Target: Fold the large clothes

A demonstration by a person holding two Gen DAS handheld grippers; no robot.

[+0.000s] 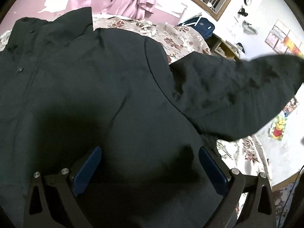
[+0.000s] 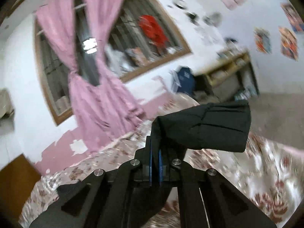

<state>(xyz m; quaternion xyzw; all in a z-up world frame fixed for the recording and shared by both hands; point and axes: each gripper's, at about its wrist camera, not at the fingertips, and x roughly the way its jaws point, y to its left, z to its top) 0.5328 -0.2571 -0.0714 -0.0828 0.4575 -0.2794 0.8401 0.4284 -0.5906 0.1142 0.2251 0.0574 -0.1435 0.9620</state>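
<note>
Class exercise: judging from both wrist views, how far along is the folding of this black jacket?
Done: black jacket lies spread on the floral bedspread. In hand: right gripper, shut on the sleeve, holds it raised; left gripper hovers open over the body. Left: every fold.

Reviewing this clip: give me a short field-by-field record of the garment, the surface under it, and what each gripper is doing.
garment: black jacket, spread flat, snap buttons visible along its front
surface: floral bedspread
lifted part: sleeve raised off the bed, cuff end pinched
right gripper: shut on the sleeve fabric, held above the bed
left gripper: open, over the jacket body, nothing between its fingers
background: pink curtain, window, blue bag
image quality: right wrist view is motion-blurred
</note>
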